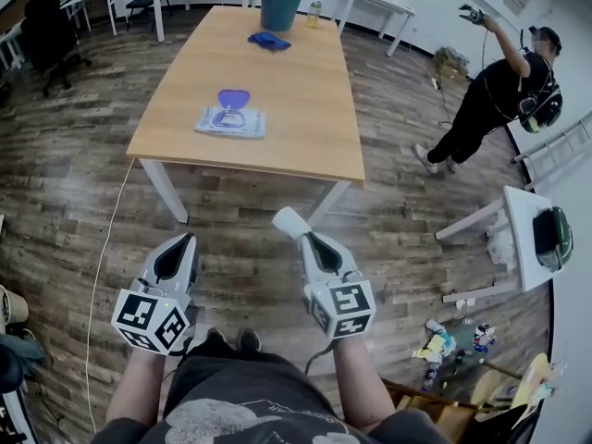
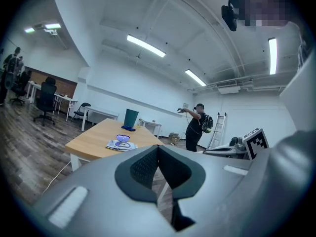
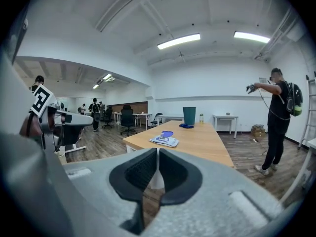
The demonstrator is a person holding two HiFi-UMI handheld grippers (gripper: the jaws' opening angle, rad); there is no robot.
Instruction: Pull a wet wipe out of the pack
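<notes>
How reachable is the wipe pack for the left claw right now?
Probably not from here. The left claw is shut over the floor, well short of the table where the wipe pack lies. Nothing blocks the way; a step closer would likely be needed.

The right claw (image 3: pixel 157 153) is pinched on a white wet wipe (image 3: pixel 156 180) (only a sliver shows between the pads). Beyond it, the pack (image 3: pixel 164 140) lies near the surface's (image 3: pixel 210 149) near left edge. A teal bin (image 3: pixel 189 116) stands at the far end.
</notes>
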